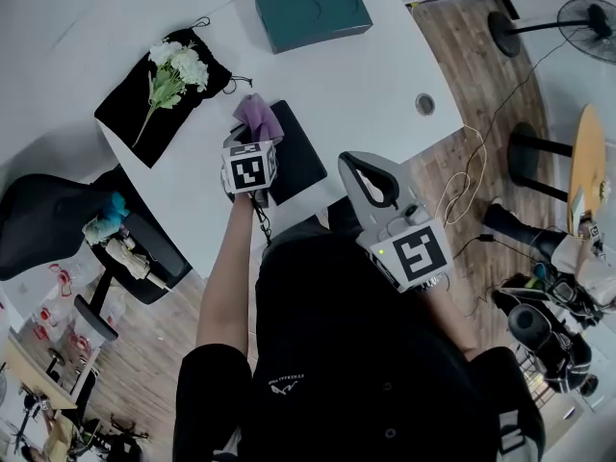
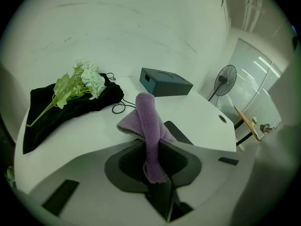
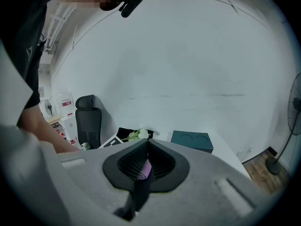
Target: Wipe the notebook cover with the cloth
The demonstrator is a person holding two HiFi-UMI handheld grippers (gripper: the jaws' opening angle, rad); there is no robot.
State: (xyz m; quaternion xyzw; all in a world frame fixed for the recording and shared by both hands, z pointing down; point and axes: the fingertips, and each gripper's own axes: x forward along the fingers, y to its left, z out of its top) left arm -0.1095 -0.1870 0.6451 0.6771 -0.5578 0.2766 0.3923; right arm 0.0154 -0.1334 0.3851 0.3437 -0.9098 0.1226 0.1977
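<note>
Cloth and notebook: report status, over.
Left tongs shut on purple cloth, at black notebook far corner. Right tongs shut, empty, near the body. Nothing else on notebook; flowers, teal box stand apart.

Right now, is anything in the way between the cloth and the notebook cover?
Nothing visible. The left gripper holds the cloth right by the notebook, whose visible cover is bare. The flowers and box lie apart.
</note>
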